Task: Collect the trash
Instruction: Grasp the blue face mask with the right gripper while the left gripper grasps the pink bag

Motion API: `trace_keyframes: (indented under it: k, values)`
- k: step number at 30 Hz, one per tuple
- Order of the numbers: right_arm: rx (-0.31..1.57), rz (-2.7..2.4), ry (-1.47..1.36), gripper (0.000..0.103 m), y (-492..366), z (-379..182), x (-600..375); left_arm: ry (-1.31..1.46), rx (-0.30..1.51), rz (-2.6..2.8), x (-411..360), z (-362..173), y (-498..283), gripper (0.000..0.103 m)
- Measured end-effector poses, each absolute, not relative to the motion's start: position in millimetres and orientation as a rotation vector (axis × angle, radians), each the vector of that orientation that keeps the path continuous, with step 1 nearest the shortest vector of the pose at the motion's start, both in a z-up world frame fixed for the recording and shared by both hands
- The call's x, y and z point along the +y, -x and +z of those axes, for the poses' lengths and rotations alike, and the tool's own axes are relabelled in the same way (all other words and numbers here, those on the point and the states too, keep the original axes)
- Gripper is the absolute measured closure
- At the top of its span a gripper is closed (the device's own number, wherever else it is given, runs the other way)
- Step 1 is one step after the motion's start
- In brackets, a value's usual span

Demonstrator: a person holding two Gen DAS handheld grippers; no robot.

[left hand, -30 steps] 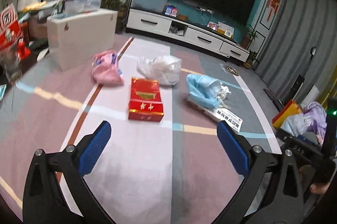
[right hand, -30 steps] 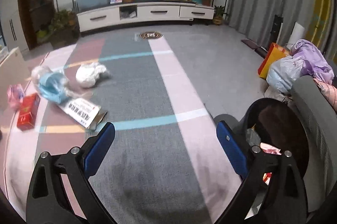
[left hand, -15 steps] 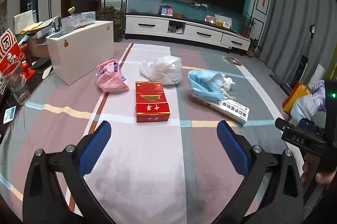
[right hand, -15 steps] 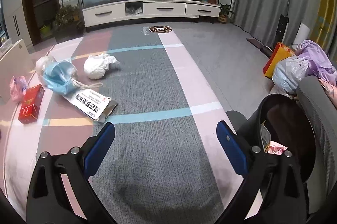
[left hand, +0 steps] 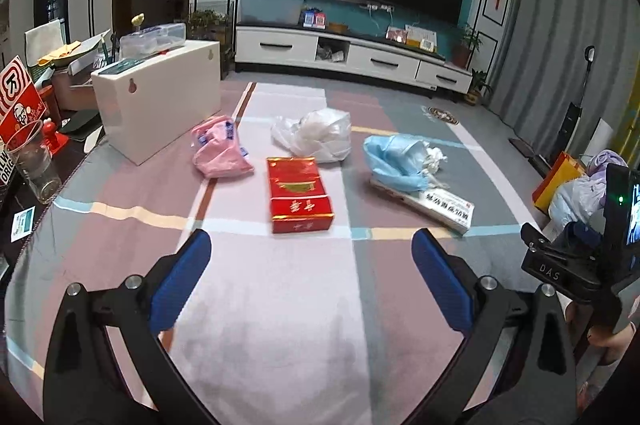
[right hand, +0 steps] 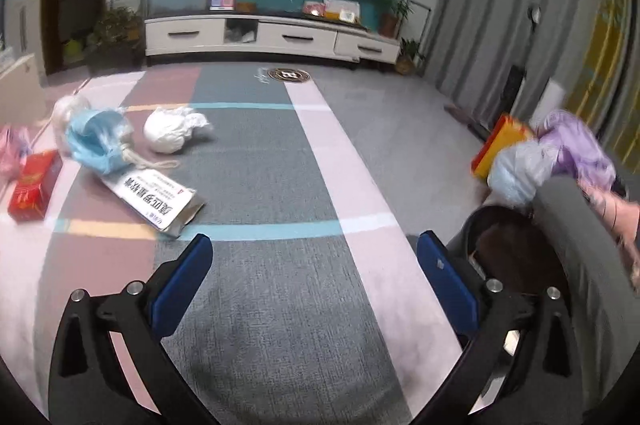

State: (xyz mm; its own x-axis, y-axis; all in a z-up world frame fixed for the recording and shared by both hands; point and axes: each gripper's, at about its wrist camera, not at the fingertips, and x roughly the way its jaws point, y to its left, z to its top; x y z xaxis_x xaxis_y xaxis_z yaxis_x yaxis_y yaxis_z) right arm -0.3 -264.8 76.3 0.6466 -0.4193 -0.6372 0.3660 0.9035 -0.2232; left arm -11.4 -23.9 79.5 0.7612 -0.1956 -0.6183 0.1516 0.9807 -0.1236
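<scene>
Trash lies on the carpet: a red box (left hand: 298, 193), a pink bag (left hand: 219, 149), a white plastic bag (left hand: 320, 133), a blue bag (left hand: 396, 161) and a flat white printed box (left hand: 444, 203). My left gripper (left hand: 312, 261) is open and empty, above the carpet just short of the red box. My right gripper (right hand: 314, 265) is open and empty. The right wrist view shows the red box (right hand: 34, 185), the blue bag (right hand: 96, 141), the printed box (right hand: 158, 199) and a white wad (right hand: 170, 131) to the left, and a dark round bin (right hand: 520, 253) at the right.
A white cabinet (left hand: 160, 101) stands left of the trash, with a plastic cup (left hand: 34, 165) on a dark table edge. A TV stand (left hand: 352, 55) lines the far wall. Bags (right hand: 532, 153) and a grey seat (right hand: 592, 265) crowd the right side.
The left gripper's view has levelled out and drawn back a little from the trash. The right gripper has swung left, so the bin sits further right and the trash nearer.
</scene>
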Motion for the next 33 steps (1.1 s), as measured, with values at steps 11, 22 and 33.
trace_keyframes:
  k: [11, 22, 33]
  values:
    - [0.897, -0.164, -0.129, 0.003, -11, 61, -255, 0.125, 0.783, -0.099, 45, 92, -26, 0.003]
    - [0.943, -0.057, -0.170, 0.005, -74, 97, -225, 0.276, 0.904, -0.147, 71, 79, -106, 0.003]
    - [0.991, -0.048, -0.136, 0.013, -178, 95, -181, 0.334, 0.913, -0.097, 70, 63, -165, 0.003]
